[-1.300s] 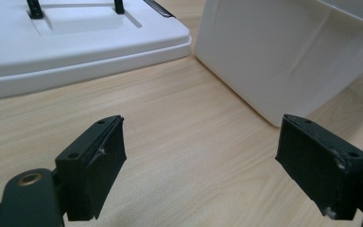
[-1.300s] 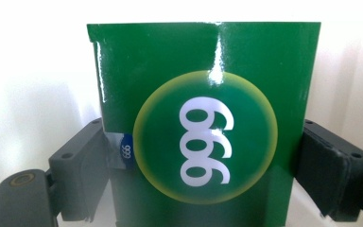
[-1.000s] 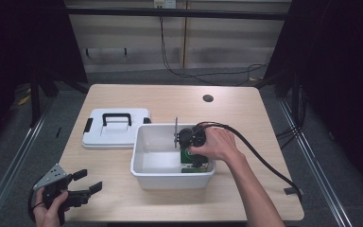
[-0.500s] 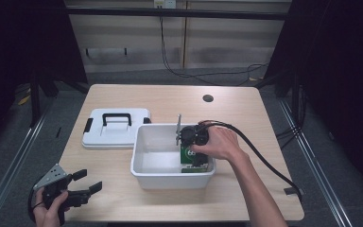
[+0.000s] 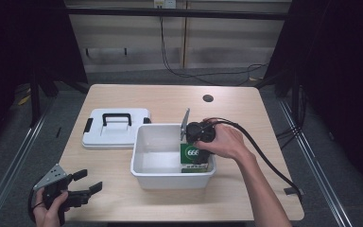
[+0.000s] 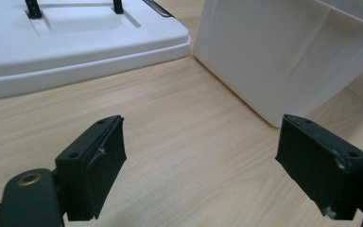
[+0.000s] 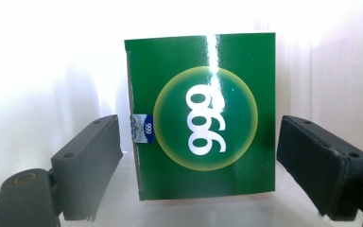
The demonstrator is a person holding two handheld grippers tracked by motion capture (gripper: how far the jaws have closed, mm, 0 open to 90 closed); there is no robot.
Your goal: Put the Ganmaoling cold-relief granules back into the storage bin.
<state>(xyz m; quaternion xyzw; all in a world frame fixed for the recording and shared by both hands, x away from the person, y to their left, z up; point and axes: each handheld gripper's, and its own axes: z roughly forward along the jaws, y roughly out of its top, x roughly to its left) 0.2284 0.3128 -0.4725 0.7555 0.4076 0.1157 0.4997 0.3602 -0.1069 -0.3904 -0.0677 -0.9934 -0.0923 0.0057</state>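
Note:
A green box marked 666 [image 5: 190, 154] [image 7: 203, 118] lies on the floor of a white open bin [image 5: 170, 180] at the table's middle, against the bin's right wall. My right gripper [image 5: 197, 150] [image 7: 198, 165] reaches down into the bin, open, its jaws standing on either side of the box with a narrow gap at each edge. My left gripper [image 5: 90, 181] [image 6: 201, 165] hovers low over the table's front left corner, open and holding nothing, facing the bin's outer wall [image 6: 283, 52].
The bin's white lid [image 5: 116, 127] [image 6: 75, 38] with a black handle lies flat to the left of the bin. A dark round hole [image 5: 208, 98] sits in the tabletop at the back right. A black cable [image 5: 264, 156] trails right from the right gripper.
The right gripper has drawn slightly upward and back over the box in the bin. The left gripper has stayed where it was.

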